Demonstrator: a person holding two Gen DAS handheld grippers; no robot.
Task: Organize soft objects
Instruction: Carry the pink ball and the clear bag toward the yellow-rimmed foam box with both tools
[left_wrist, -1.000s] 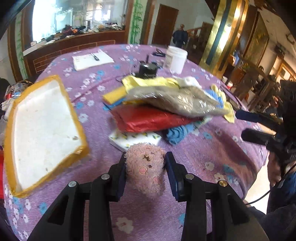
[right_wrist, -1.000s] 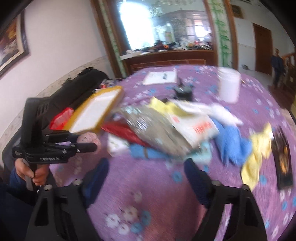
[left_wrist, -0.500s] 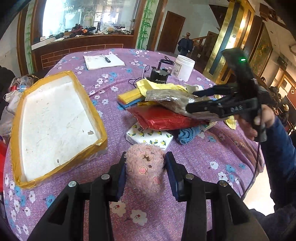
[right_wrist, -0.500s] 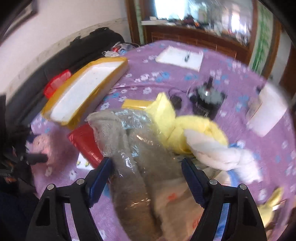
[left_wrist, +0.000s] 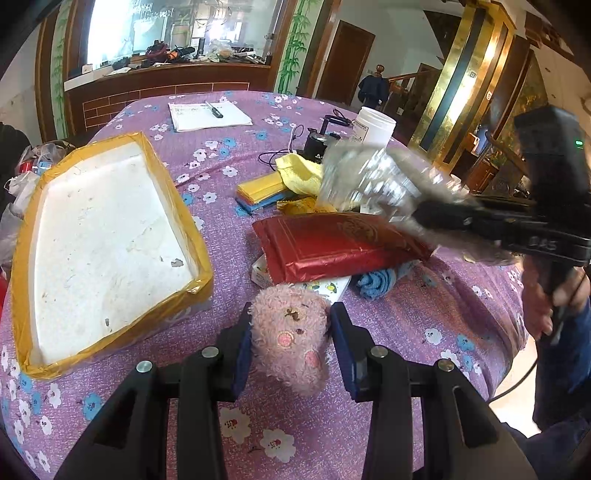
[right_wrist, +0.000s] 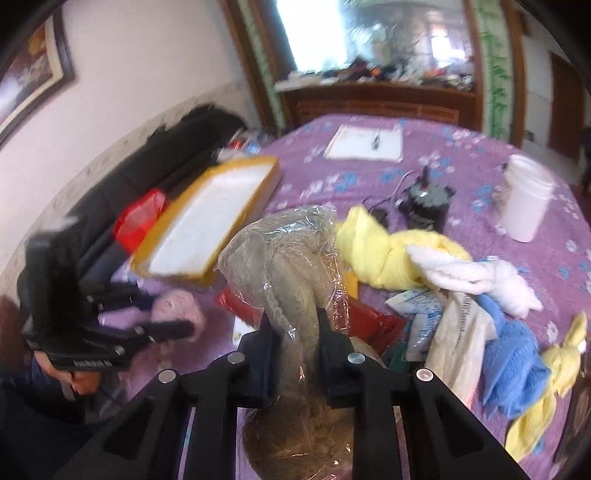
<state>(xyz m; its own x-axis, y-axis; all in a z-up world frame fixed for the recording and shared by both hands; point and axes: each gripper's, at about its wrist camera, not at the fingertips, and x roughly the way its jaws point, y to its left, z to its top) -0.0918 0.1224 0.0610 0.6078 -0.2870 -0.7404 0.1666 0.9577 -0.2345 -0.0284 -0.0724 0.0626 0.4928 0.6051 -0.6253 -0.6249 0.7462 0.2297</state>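
Both grippers have something soft pinched in them. The left gripper (left_wrist: 291, 345) is squeezed onto a pink plush toy (left_wrist: 291, 339). Its blue pads (left_wrist: 242, 349) press on both sides of the fuzzy toy, which sticks up between them above the purple flowered tablecloth (left_wrist: 258, 435).

Ahead and to the left of this gripper lies a white foam tray (left_wrist: 99, 240) with yellow tape round its edge. Nothing soft is in it. Straight ahead lies a red shiny packet (left_wrist: 332, 243), with a blue cloth (left_wrist: 376, 284) peeking out from under it. Farther ahead are a yellow towel (left_wrist: 299, 173), a white jar (left_wrist: 373, 127) and a sheet of paper (left_wrist: 210, 116) with a pen (left_wrist: 214, 109) on it.

The right gripper (right_wrist: 291, 332) has just been closing its jaws, and a grey plush toy in a clear plastic bag (right_wrist: 291, 266) is now squeezed tight between them. The bag crinkles where the pads press it. The toy rises up out of the jaws and also hangs down below them. In the left wrist view this bag looks blurry, held up off the table, off to the right of the left gripper.

To the right of the right gripper lies a heap of cloths: a yellow one, a white towel (right_wrist: 476, 277) and a blue towel (right_wrist: 513, 354). To its left, the other gripper and the pink toy show, a bit blurred. A hand (left_wrist: 550, 299) holds the right gripper's handle.
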